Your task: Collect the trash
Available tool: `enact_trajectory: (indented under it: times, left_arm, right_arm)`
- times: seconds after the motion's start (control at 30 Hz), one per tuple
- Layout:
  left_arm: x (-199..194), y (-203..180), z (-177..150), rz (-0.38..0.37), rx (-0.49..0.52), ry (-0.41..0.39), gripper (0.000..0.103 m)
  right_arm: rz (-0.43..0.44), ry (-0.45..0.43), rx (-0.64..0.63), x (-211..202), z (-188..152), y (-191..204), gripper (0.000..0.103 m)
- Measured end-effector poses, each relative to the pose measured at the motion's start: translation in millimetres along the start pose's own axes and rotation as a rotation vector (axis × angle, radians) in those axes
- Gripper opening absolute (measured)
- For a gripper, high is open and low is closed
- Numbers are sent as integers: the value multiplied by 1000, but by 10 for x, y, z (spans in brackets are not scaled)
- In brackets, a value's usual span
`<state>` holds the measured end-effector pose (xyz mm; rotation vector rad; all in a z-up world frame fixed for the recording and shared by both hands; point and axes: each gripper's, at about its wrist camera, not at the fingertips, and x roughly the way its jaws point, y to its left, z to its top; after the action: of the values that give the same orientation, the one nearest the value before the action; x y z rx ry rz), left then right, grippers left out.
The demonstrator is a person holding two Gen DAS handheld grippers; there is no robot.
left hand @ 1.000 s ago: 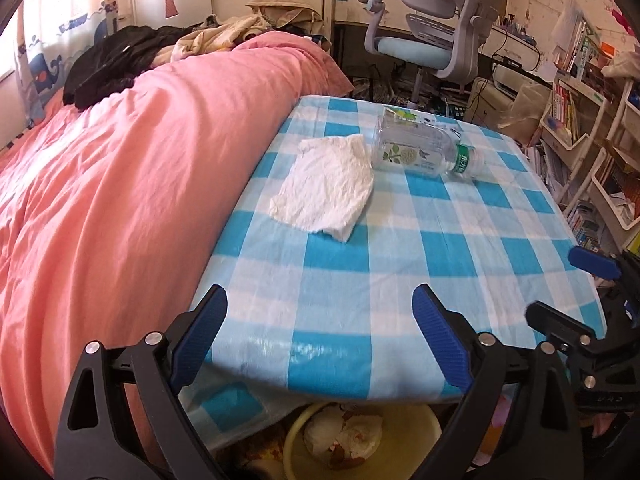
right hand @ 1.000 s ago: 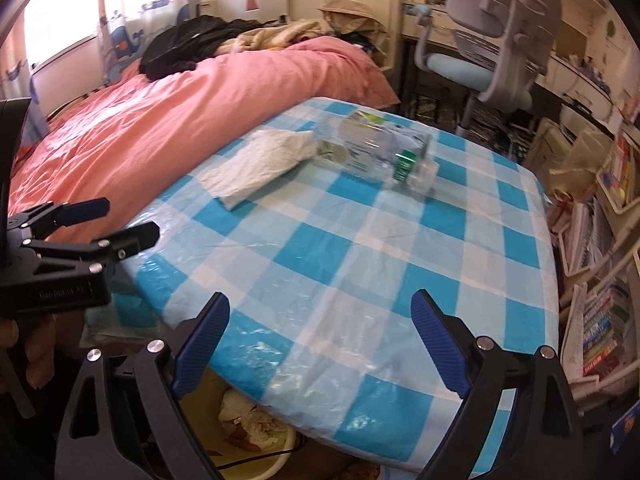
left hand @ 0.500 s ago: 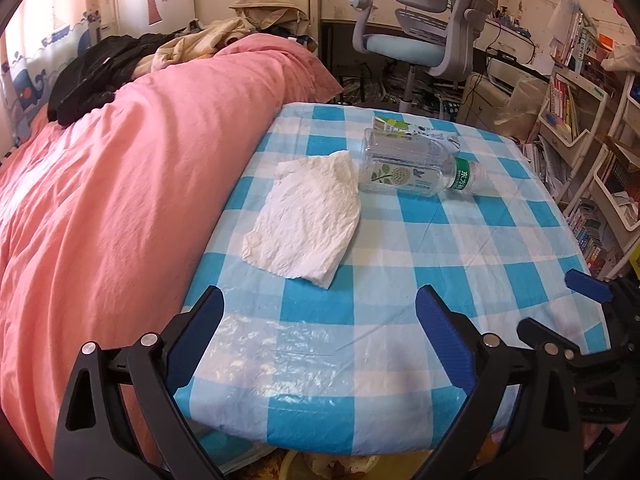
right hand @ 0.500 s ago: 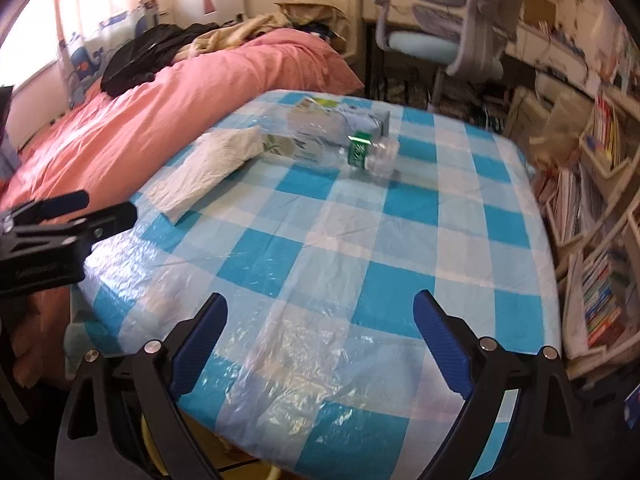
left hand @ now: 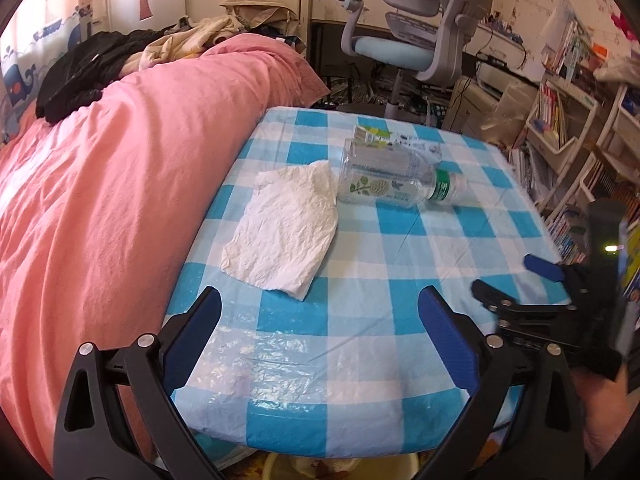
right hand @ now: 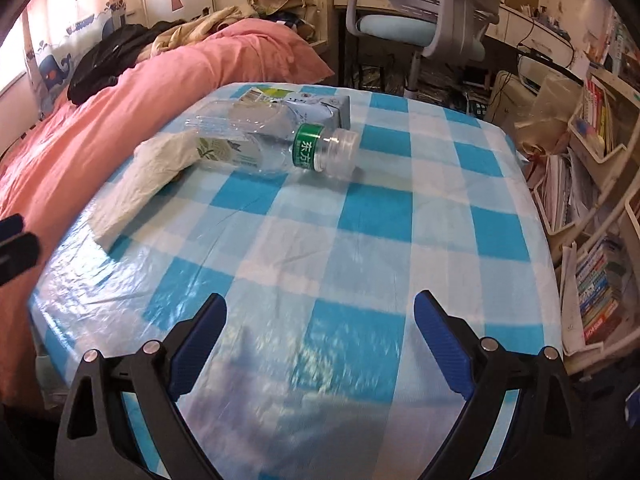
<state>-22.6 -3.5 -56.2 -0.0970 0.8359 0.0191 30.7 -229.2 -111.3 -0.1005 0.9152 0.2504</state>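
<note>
A crumpled white tissue (left hand: 282, 232) lies on the blue-checked tablecloth (left hand: 360, 320), beside an empty clear plastic bottle (left hand: 392, 180) on its side with a green label. A small drink carton (left hand: 376, 134) lies just behind the bottle. My left gripper (left hand: 320, 320) is open and empty over the table's near edge, short of the tissue. My right gripper (right hand: 320, 320) is open and empty over the table's near right part; bottle (right hand: 272, 146), carton (right hand: 316, 106) and tissue (right hand: 148, 172) lie ahead of it. The right gripper also shows in the left wrist view (left hand: 516, 280).
A bed with a pink quilt (left hand: 100, 180) borders the table's left side. An office chair (left hand: 416, 44) stands behind the table. Shelves of books (right hand: 600, 240) stand to the right. A yellow bin (left hand: 340, 468) with rubbish sits below the table's near edge.
Both grippers have moved forward over the table toward the tissue and bottle, which now look larger. The bin below the edge has almost slipped out of view. Both grippers stay open.
</note>
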Motion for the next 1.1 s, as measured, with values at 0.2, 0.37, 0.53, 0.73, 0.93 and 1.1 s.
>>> enact_trajectory:
  times: [0.2, 0.37, 0.53, 0.73, 0.93, 1.1]
  left_arm:
    - [-33, 15, 22, -31, -29, 12, 95]
    - [-87, 59, 37, -74, -56, 21, 95]
    - [-145, 94, 63, -119, -81, 25, 95]
    - [-207, 169, 89, -148, -109, 23, 95]
    - [-213, 261, 118, -159, -145, 47, 95]
    - [-277, 223, 97, -173, -119, 53, 95]
  right_arm:
    - [-7, 32, 2, 256, 121, -86, 92]
    - [15, 69, 21, 407, 230, -133, 96]
    - [11, 75, -11, 483, 302, -124, 97]
    - [12, 75, -11, 483, 298, -121, 97]
    - [12, 75, -11, 486, 307, -120, 97]
    - [12, 75, -11, 477, 299, -115, 97]
